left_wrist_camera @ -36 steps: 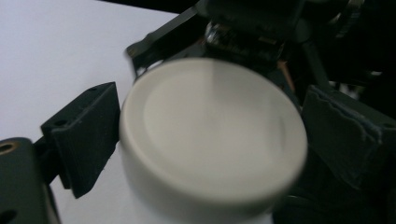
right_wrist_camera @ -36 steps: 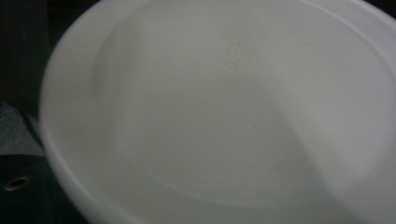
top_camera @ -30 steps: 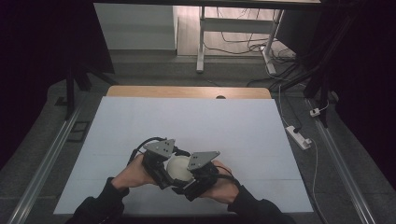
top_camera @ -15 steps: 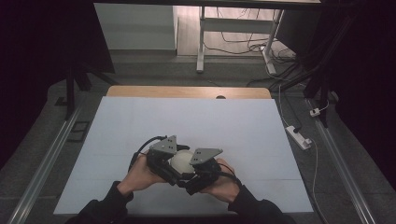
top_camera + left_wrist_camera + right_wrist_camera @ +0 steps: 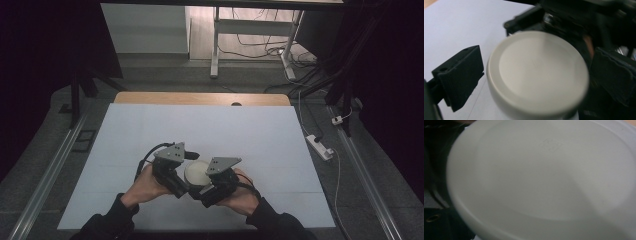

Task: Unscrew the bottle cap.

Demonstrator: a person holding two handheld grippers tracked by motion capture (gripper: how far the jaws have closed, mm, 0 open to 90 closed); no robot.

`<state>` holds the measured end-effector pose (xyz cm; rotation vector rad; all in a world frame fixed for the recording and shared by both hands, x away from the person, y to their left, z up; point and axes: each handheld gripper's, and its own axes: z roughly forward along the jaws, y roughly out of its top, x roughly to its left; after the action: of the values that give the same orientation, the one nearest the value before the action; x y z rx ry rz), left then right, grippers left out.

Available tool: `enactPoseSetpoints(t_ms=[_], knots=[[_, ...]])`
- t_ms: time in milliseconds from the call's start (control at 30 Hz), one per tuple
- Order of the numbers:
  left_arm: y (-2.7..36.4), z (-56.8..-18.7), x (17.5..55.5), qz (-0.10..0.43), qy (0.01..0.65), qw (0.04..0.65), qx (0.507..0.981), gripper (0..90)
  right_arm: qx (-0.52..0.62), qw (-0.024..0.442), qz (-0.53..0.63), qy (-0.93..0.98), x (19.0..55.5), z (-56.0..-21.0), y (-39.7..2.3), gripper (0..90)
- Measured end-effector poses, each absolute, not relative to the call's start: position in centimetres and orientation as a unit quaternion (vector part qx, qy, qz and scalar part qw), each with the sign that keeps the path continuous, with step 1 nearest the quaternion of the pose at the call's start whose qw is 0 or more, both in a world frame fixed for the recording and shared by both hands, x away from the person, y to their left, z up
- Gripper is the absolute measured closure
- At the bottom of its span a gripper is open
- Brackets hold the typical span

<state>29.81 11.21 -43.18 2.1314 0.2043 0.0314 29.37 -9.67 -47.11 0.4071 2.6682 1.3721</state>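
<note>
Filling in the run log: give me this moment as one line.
object: white round lid | left gripper: at lid, grip unclear | right gripper: at lid, grip unclear | place: near edge of white table

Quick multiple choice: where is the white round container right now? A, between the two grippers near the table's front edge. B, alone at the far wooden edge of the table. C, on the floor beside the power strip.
A: in the high view the white round container sits between the left gripper and the right gripper, near the front of the table.
</note>
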Motion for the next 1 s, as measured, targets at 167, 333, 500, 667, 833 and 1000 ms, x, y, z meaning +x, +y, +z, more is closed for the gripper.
enactPoseSetpoints(t_ms=[167, 333, 500, 667, 833, 1000], knots=[[11.3, -43.7, 29.8, -0.004, 0.046, 0.468, 0.883, 1.3, 0.111, 0.04, 0.455, 0.883, 29.0, -47.1, -9.4, 6.7], [11.0, -44.1, 29.8, -0.022, 0.026, 0.472, 0.881, 5.3, 0.083, 0.031, 0.454, 0.886, 28.4, -47.1, -9.1, 6.7], [11.0, -44.1, 29.7, -0.009, 0.041, 0.478, 0.878, 7.5, 0.087, 0.035, 0.453, 0.886, 28.4, -47.0, -9.1, 6.7], [10.6, -44.2, 29.9, 0.004, 0.081, 0.476, 0.876, 7.6, 0.115, 0.047, 0.45, 0.884, 28.8, -47.1, -9.2, 6.7], [10.1, -44.2, 29.8, 0.022, 0.13, 0.476, 0.87, 7.6, 0.139, 0.064, 0.448, 0.881, 29.2, -47.1, -9.4, 6.7], [9.5, -44.2, 29.7, 0.037, 0.174, 0.471, 0.864, 7.6, 0.163, 0.084, 0.441, 0.879, 29.4, -47.2, -9.5, 6.7]])
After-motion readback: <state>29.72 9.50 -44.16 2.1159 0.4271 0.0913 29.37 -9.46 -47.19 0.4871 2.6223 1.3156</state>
